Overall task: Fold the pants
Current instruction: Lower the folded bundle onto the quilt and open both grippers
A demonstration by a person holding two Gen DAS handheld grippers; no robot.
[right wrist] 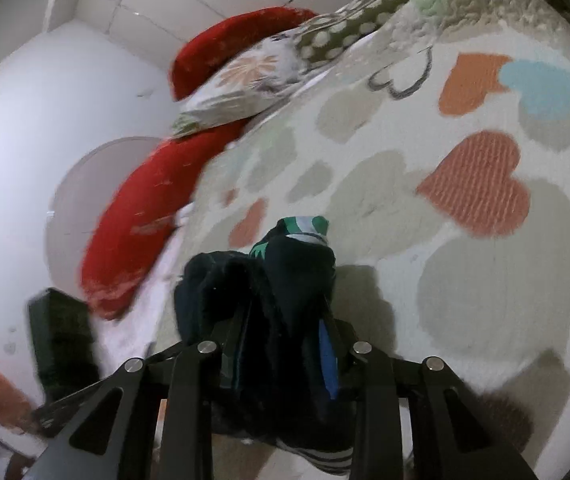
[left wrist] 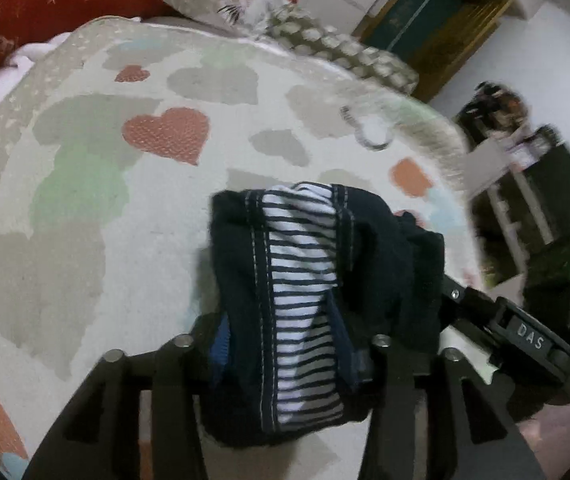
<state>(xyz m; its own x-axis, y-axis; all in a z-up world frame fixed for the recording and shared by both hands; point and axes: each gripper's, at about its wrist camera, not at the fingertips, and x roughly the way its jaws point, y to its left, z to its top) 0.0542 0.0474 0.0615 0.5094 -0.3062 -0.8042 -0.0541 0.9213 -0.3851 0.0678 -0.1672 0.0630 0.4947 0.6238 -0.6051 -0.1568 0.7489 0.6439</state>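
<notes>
The left gripper (left wrist: 285, 344) is clamped on the pants (left wrist: 317, 280), a dark navy bundle with a white-and-navy striped panel edged in pale stitching running down its middle. The cloth fills the gap between the jaws and spills over them, so the fingertips themselves are buried and cannot be made out. The bundle hangs just above the bedspread (left wrist: 85, 200), a cream cover printed with grey, green and coral hearts, and throws a soft shadow on it.

The right gripper (right wrist: 281, 344) is likewise closed on the pants (right wrist: 285, 292), its jaws drawn close with thick dark folds packed between them. A green-and-white scrap of fabric pokes out at the top of the bundle and a blue strip shows beside the right-hand finger; what either belongs to is hard to tell. The lower edge of the cloth is cut off behind the gripper body.

Beyond the pants, at the far edge of the bedspread, lie a red pillow (right wrist: 145, 220) and a floral pillow (right wrist: 245, 84). In the left view the right gripper's black body, marked "DAS", touches the bundle's right side. Everything off the bed there is blurred.
</notes>
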